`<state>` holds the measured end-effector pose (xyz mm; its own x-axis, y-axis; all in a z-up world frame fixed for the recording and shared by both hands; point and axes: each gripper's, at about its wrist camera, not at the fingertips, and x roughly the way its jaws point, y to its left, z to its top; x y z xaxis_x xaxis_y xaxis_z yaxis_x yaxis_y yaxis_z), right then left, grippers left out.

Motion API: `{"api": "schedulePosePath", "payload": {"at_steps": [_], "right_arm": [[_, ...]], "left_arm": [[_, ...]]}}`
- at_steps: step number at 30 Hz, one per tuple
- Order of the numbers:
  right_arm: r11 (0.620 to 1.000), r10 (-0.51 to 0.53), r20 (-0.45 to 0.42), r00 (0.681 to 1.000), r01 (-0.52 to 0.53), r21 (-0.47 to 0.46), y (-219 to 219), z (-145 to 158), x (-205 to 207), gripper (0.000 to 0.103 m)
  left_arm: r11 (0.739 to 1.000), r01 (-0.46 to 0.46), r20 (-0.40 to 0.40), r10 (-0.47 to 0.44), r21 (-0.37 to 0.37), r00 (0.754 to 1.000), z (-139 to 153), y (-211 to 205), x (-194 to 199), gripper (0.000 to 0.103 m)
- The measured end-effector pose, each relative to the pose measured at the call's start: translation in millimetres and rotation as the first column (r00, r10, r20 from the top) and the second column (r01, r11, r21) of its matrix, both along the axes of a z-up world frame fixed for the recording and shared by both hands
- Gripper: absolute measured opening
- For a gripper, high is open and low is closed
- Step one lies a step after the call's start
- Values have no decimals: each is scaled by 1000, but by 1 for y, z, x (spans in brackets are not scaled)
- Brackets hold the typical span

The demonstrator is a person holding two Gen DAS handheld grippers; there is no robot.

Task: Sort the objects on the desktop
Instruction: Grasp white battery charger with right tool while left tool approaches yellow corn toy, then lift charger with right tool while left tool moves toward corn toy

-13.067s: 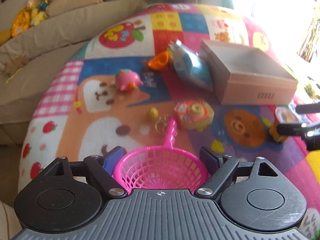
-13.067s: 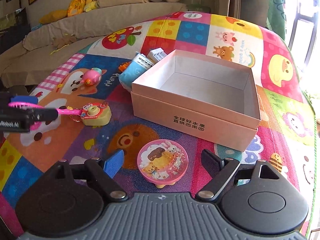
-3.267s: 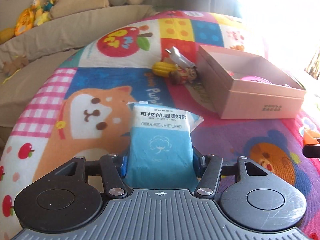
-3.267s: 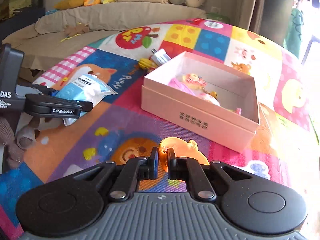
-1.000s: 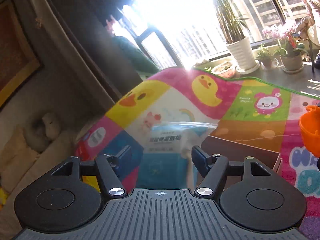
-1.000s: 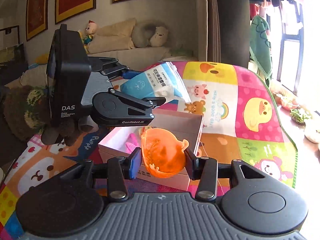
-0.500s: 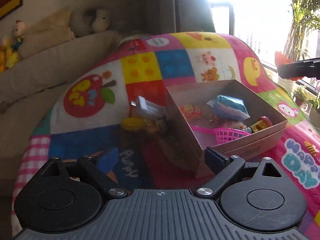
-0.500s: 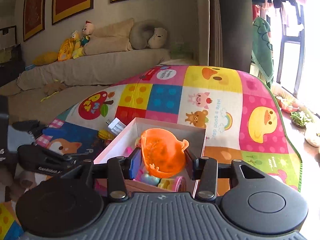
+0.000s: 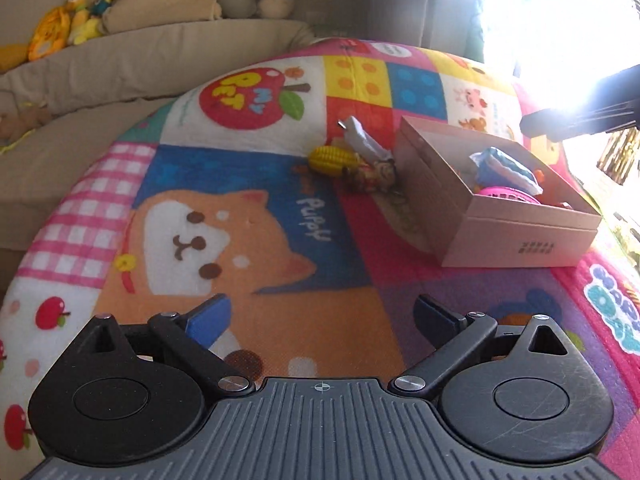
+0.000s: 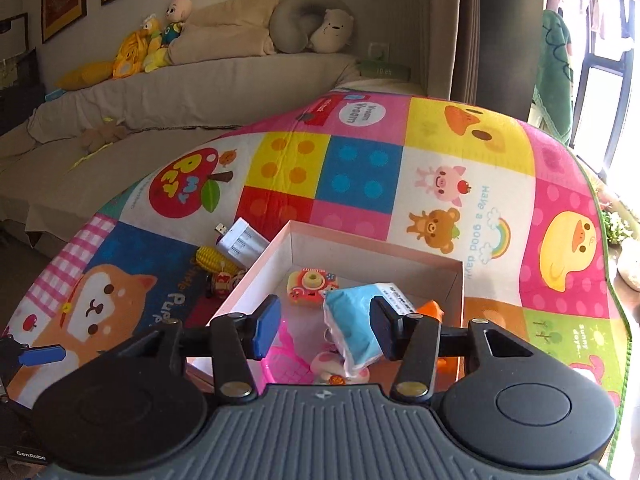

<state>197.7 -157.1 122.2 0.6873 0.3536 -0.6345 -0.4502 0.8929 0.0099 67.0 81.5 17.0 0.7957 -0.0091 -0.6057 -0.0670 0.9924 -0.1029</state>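
A pink cardboard box sits on the colourful play mat. It holds a blue wet-wipe pack, a pink basket, a toy camera and an orange duck toy. My right gripper is open and empty, hovering above the box. My left gripper is open and empty, low over the mat, left of and nearer than the box. A yellow toy corn, a white charger and a small figure toy lie left of the box.
A beige sofa with plush toys and a neck pillow lies behind the mat. A bright window is at the right. The right gripper's finger shows dark at the upper right of the left wrist view.
The right gripper opened and the orange duck toy dropped into the box. The left gripper, which had released the wipe pack into the box, drew back low over the mat.
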Motion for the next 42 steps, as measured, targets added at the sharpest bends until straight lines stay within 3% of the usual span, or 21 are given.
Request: {"api": "schedulePosePath", "payload": {"at_steps": [6, 8, 11, 19, 21, 25, 28, 32, 35, 36, 38, 42], "right_arm": [[995, 82, -146, 986, -72, 76, 58, 7, 32, 49], [994, 97, -166, 981, -87, 65, 88, 4, 51, 56], [997, 78, -170, 982, -79, -2, 136, -13, 84, 63], [979, 2, -133, 991, -30, -204, 213, -66, 145, 63], [973, -22, -158, 987, -15, -229, 219, -74, 153, 60], [983, 18, -231, 973, -60, -174, 216, -77, 155, 37], [990, 69, -345, 936, -107, -91, 208, -81, 148, 26], [987, 135, -429, 893, -158, -18, 197, -83, 119, 26], [974, 220, -568, 793, -208, 87, 182, -82, 89, 25], [967, 252, -579, 775, -224, 122, 174, -77, 73, 25], [954, 299, -537, 789, -251, 162, 153, -59, 47, 25], [952, 300, -300, 906, -265, 152, 102, -14, -5, 32]], "left_arm": [[990, -99, 26, 102, -98, 994, -10, 15, -4, 101], [980, -122, 34, 129, -159, 991, -11, 26, -7, 101], [963, -146, 36, 158, -228, 987, -12, 37, -8, 101], [964, -136, 48, 150, -227, 987, -12, 33, -9, 102], [963, -135, 48, 150, -234, 988, -12, 35, -9, 102], [961, -125, 50, 141, -246, 989, -12, 35, -9, 102], [963, -118, 46, 133, -241, 990, -12, 34, -9, 103], [968, -89, 47, 103, -233, 994, -11, 31, -9, 103], [975, -55, 46, 66, -213, 997, -11, 26, -10, 103], [978, -39, 49, 50, -205, 998, -11, 23, -10, 103], [983, -28, 54, 38, -184, 998, -11, 19, -11, 103], [986, -23, 51, 32, -167, 998, -11, 16, -9, 103]]}}
